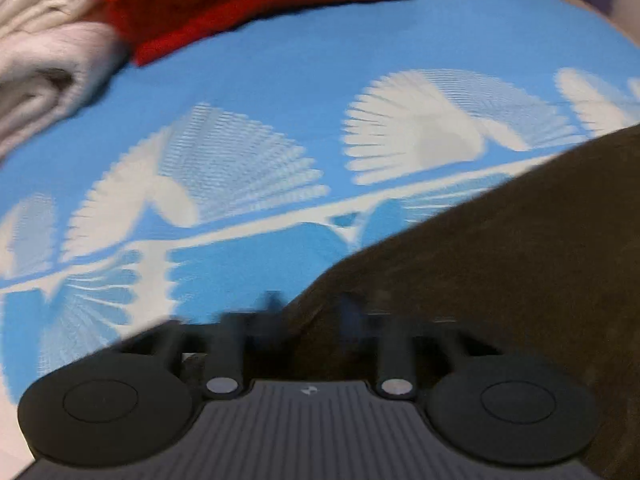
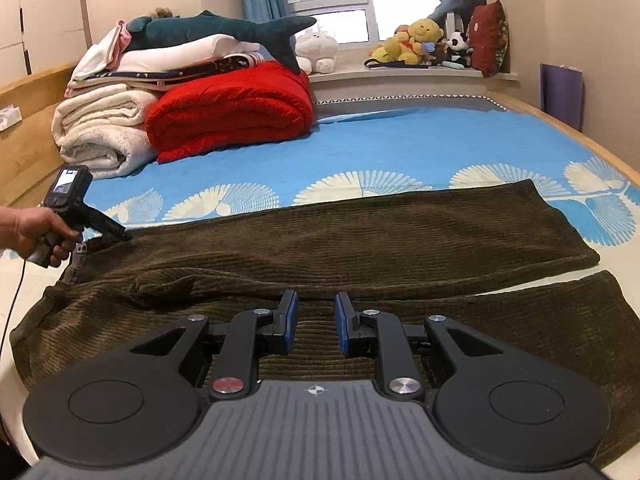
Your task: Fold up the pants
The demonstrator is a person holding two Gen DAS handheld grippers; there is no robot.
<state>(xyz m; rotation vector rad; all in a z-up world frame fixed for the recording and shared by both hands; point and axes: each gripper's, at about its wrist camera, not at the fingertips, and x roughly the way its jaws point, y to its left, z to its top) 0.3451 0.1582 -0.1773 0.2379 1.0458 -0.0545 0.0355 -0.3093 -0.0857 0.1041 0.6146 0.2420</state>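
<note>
1. Two views, one moment. Left wrist view, blurred: the left gripper (image 1: pixel 310 316) sits low over the blue bedsheet (image 1: pixel 320 80), its fingertips smeared, so whether they are apart or pinched on cloth cannot be told. A corner of the brown corduroy pants (image 1: pixel 500 260) reaches in to the fingers and spreads off to their right. Far ahead and left lie a red blanket (image 1: pixel 248 4) and a cream blanket (image 1: pixel 44 48).

2. Right wrist view, sharp: the right gripper (image 2: pixel 316 320) hangs just above the pants (image 2: pixel 360 236), blue pads (image 2: pixel 289 312) apart with nothing between them. Both legs lie flat across the bed, running off to the right, the nearer leg directly beneath the fingers. To the far left, a hand (image 2: pixel 34 236) sets the left gripper (image 2: pixel 124 236) at the waistband edge.

3. Judgement: thick ribbed corduroy looks soft, limp and fairly heavy, grippy rather than slick; it should drape, not hold shape. Waistband and hems offer the firmest holds.
</note>
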